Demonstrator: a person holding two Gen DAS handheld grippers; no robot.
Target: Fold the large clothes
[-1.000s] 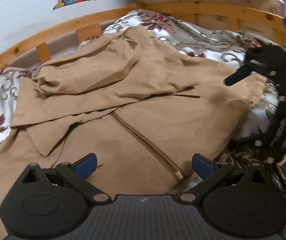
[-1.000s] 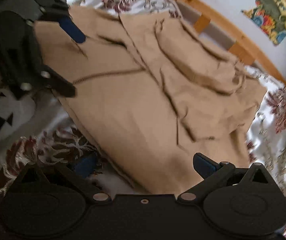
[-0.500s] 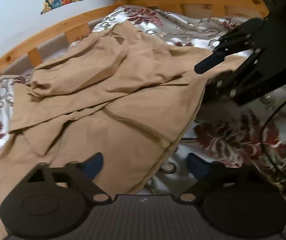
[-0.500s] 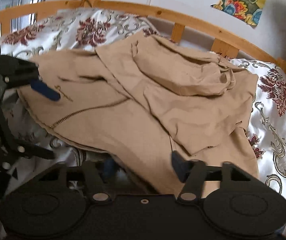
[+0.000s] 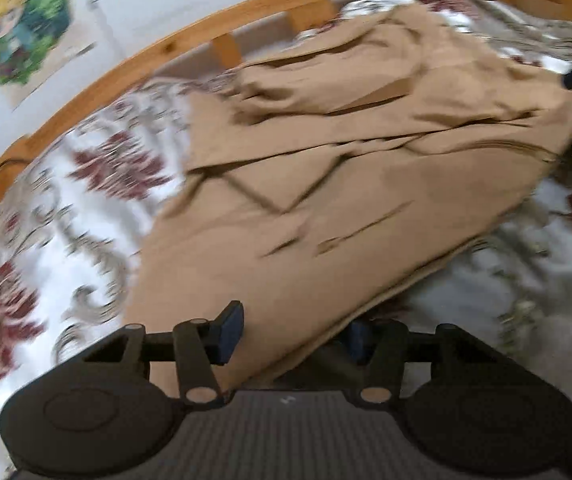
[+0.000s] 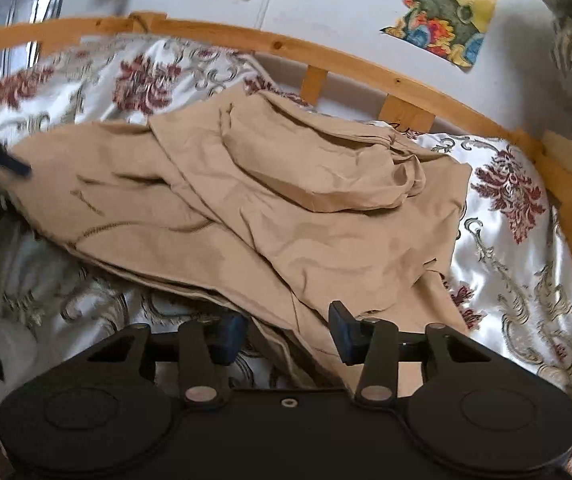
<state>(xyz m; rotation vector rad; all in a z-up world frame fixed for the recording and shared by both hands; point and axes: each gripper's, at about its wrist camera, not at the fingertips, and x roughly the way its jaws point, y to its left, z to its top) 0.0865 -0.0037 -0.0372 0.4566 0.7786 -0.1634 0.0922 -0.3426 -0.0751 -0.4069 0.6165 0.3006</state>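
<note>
Tan jacket (image 6: 270,216) sprawls mid-frame on the floral bedspread (image 6: 518,264). Both grippers, left (image 5: 292,330) and right (image 6: 286,334), straddle its near hem, fingers apart, unclamped. Gripping step, likely; next: close, then lift.

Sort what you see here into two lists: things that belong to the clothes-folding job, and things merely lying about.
Belongs to the job:
tan zip-up jacket
left gripper
right gripper

Just lying about:
floral bedspread
wooden bed rail
colourful wall pictures
</note>
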